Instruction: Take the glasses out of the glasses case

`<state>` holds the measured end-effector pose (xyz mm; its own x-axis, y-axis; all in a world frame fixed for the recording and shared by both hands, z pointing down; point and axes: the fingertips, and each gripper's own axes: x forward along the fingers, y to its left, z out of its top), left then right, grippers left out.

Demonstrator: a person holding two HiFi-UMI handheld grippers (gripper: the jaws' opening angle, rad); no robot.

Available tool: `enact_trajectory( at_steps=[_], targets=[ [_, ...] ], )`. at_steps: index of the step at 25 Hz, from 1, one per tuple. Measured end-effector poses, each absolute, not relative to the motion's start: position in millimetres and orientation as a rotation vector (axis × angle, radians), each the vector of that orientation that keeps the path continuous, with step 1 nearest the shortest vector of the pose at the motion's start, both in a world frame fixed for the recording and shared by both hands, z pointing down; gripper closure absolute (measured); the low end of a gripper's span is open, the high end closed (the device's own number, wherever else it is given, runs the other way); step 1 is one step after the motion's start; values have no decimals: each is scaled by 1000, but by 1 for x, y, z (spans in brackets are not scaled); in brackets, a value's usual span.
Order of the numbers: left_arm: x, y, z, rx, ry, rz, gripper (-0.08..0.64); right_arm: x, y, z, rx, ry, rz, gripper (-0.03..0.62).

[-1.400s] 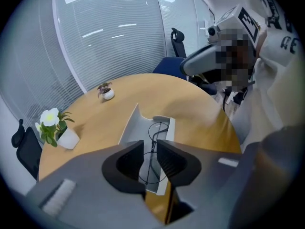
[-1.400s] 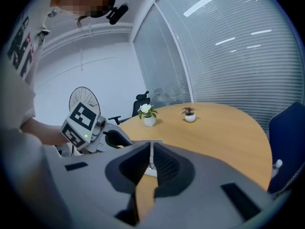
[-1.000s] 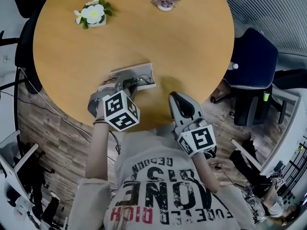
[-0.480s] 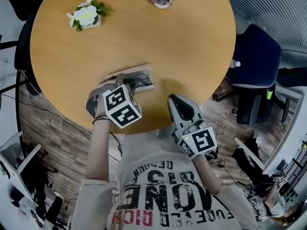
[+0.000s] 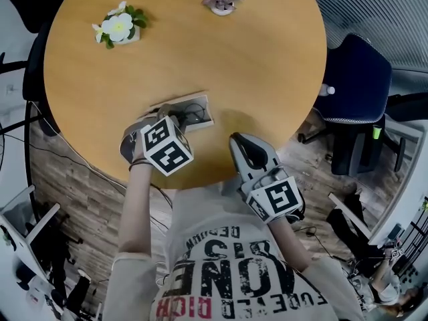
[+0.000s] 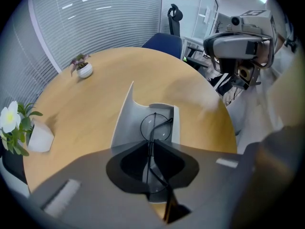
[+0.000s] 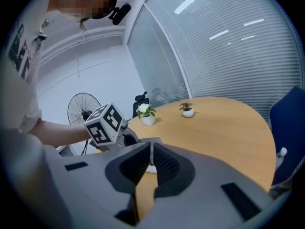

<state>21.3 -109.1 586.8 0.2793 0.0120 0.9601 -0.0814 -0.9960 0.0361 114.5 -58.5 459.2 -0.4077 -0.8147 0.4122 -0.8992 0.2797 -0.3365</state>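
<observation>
An open glasses case [image 5: 195,103] lies near the front of the round wooden table [image 5: 267,59]. In the left gripper view its pale lid [image 6: 125,120] stands up and thin black-framed glasses [image 6: 155,126] lie in the tray. My left gripper [image 5: 178,117] points steeply down into the case. Its jaws [image 6: 152,146] have just been closing and now pinch the wire frame. My right gripper [image 5: 240,142] hovers at the table's front edge, to the right of the case. It is shut [image 7: 151,151] with nothing in it.
A white flower in a pot [image 5: 119,27] stands at the far left and a small purple plant [image 5: 221,0] at the far middle. A blue office chair [image 5: 351,79] is beside the table on the right. A floor fan [image 7: 83,113] stands behind the left arm.
The left gripper has tipped a little steeper over the case. The case and the right gripper keep their places.
</observation>
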Motion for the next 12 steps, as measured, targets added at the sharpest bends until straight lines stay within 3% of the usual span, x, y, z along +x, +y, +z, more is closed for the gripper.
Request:
enact_trajectory(
  at_steps=[12],
  targets=[
    [24,-109,552,2544,-220,1753,545,127,-68,449,1617,-2390,748,563]
  ],
)
